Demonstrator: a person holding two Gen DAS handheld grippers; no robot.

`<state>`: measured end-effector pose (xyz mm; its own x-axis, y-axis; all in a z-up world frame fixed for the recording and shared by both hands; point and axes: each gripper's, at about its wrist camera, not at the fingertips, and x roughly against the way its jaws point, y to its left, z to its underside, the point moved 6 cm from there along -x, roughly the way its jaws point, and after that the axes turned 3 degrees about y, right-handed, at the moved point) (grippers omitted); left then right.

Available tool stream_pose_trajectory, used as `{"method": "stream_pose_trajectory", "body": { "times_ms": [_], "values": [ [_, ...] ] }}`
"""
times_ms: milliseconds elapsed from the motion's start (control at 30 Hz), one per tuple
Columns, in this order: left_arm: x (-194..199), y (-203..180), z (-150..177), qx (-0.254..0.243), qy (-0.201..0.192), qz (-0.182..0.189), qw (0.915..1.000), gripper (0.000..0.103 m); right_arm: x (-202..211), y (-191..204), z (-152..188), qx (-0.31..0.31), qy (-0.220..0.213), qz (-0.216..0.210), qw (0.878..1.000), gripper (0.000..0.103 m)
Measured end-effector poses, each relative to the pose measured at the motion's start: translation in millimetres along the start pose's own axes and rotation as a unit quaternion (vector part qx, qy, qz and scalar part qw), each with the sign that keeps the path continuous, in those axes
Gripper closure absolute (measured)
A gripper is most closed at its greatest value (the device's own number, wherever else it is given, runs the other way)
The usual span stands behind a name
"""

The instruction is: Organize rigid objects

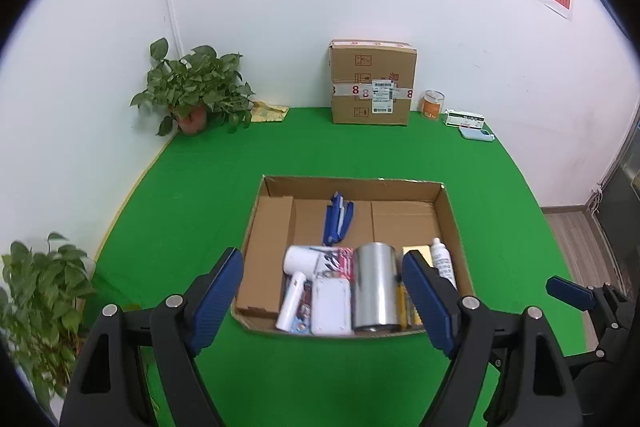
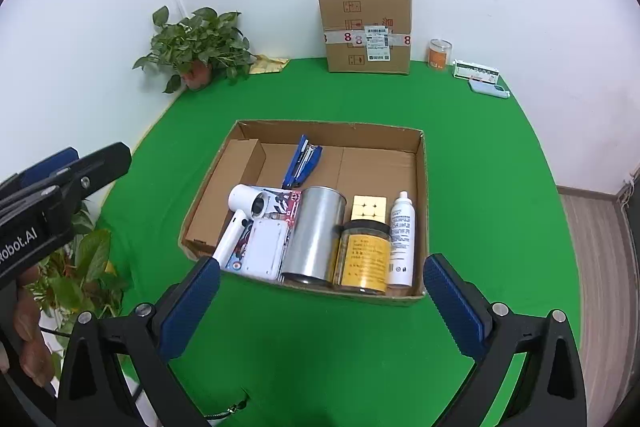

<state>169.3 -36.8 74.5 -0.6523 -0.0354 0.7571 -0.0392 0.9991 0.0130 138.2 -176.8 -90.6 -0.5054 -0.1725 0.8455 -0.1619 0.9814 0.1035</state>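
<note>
Both my left gripper and right gripper hang wide open, holding nothing. The cardboard tray sits on the green mat, with steel can, jar and stapler inside.

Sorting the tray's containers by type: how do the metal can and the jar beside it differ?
The metal can is plain silver, open-topped and unlabelled; the jar is clear, capped with a dark lid and wears a yellow label. The can stands taller than the jar. Both are upright cylinders, side by side at the cardboard tray's near edge.
</note>
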Motion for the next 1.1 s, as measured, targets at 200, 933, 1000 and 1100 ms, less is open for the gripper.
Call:
{"method": "stream_pose_trajectory", "body": {
  "times_ms": [200,933,1000,1100],
  "values": [
    [13.0,-16.8,19.1,-0.002,0.02,-0.007,0.9998,0.022,24.5,-19.7,17.6,-0.005,-0.006,-0.009,1.0,0.001],
    [-5.2,-24.6,9.1,-0.042,0.015,0.042,0.9981,0.022,25.5,-22.0,1.0,-0.013,-0.004,0.046,0.999,0.001],
    [-10.1,-20.4,12.6,-0.038,0.022,0.043,0.9981,0.022,19.2,-15.1,2.0,-0.007,0.002,0.05,0.999,0.001],
    [-15.7,-13.4,18.5,-0.034,0.032,0.043,0.998,0.022,10.4,-4.2,4.3,0.0,0.01,0.053,0.999,0.001]
  ]
}}
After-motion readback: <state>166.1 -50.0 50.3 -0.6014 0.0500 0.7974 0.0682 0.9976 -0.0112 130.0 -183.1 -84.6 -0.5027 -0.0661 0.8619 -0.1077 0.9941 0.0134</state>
